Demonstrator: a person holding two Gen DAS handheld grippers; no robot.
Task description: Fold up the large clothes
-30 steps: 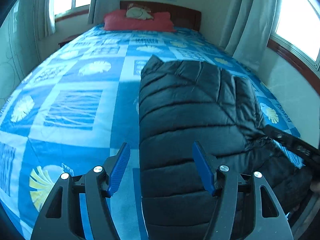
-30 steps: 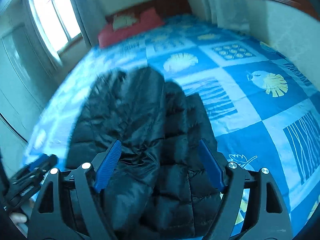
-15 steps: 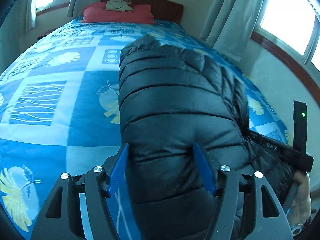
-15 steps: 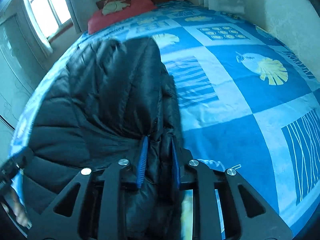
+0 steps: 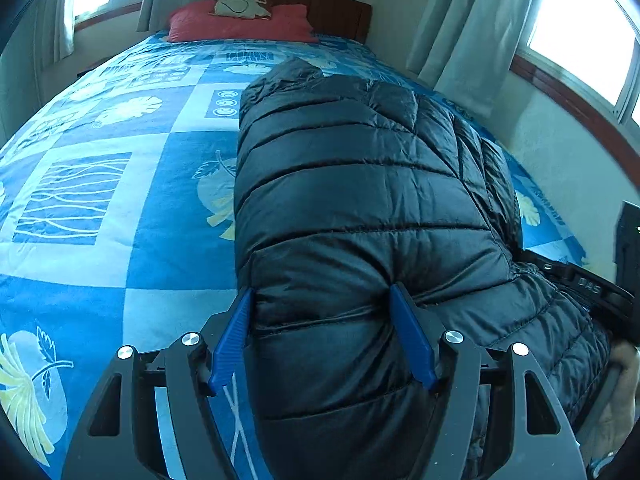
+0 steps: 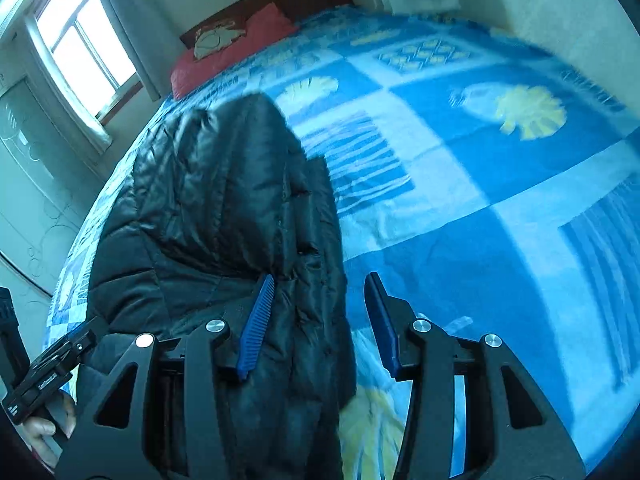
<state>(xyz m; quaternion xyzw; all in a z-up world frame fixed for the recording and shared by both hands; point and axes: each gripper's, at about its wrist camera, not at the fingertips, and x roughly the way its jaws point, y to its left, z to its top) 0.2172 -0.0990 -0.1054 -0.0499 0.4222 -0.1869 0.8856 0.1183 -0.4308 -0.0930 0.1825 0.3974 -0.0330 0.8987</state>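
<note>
Left wrist view: the left tool [image 5: 320, 336] stands moderately wide, its blue pads against either side of a thick fold of the black puffer jacket [image 5: 360, 200]; whether they press firmly cannot be confirmed. Right wrist view: the right tool [image 6: 318, 320] has its jaws opening, with the jacket's edge between them; the left pad [image 6: 256, 320] touches the fabric, the right pad [image 6: 380, 320] stands clear of it.

Location of garment: the jacket lies lengthwise on the bed [image 5: 100, 200], bunched and partly doubled over, its near end at the foot edge beneath both tools.

Risks, as judged:
- The slick, padded shell is likely to spring back once released, undoing the fold.
- With the right tool letting go and the left grip uncertain, the bulk near the foot edge could slide off the bed.
- A grip on the outer layer alone would drag that layer and leave the lower one creased.
- The two tools sit close together; a careless move could knock one against the other.

Surface: blue patterned blanket [image 6: 500, 200] with pale squares and leaf motifs, soft, giving little friction against the shell.

Room: red pillow [image 5: 240, 24] and dark wooden headboard [image 5: 332, 8] at the head edge; curtained windows [image 5: 580, 20] on both sides; pale walls close to the bed.
</note>
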